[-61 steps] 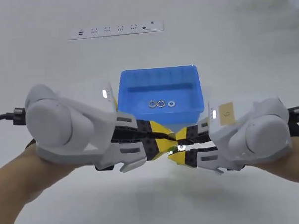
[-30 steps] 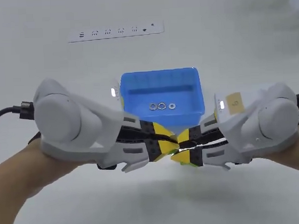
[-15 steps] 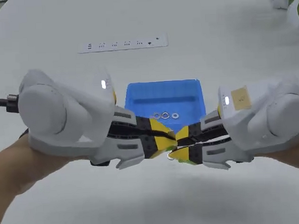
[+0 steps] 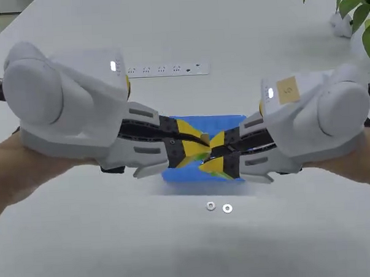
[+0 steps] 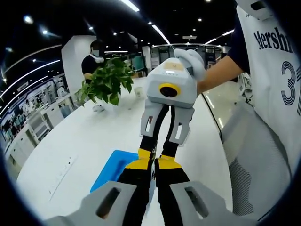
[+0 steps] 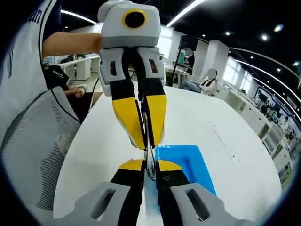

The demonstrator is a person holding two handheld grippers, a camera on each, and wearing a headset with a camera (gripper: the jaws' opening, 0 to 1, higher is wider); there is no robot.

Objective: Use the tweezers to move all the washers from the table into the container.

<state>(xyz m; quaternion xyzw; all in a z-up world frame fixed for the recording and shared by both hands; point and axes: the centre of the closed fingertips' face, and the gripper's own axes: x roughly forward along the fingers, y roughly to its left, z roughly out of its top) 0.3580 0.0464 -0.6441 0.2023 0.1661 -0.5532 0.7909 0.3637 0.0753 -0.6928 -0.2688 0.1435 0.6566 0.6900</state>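
— White table [image 4: 85, 247] stretches out ahead of us, with a power strip [image 4: 166, 70] lying at its far side and a leafy plant [image 4: 351, 5] up in the far right corner. What have we got in the middle?

— We've got both tools meeting nose to nose. In the head view, the left gripper [image 4: 200, 143] comes in from the left and the right gripper [image 4: 212, 160] from the right. Their yellow ends are all but touching, and they cover much of the blue container [image 6: 188, 165] behind them.

— And the tweezers?

— We catch the tweezers [image 6: 148, 155] in the right gripper view, a thin metal strip running from one pair of jaws into the other. The right gripper's jaws are pressed in on the near end. The left gripper's jaws are pinched on the strip from the opposite side. So we call both of them clamped on the tweezers.

— What lies on the table for us?

— Two pieces, on our side of the container and below the grippers in the head view. We see a washer [image 4: 210, 205] and a second washer [image 4: 227, 208] just to its right. They lie flat, close together, and well clear of the tweezers. We cannot tell what sits inside the container, because the grippers hide most of it.
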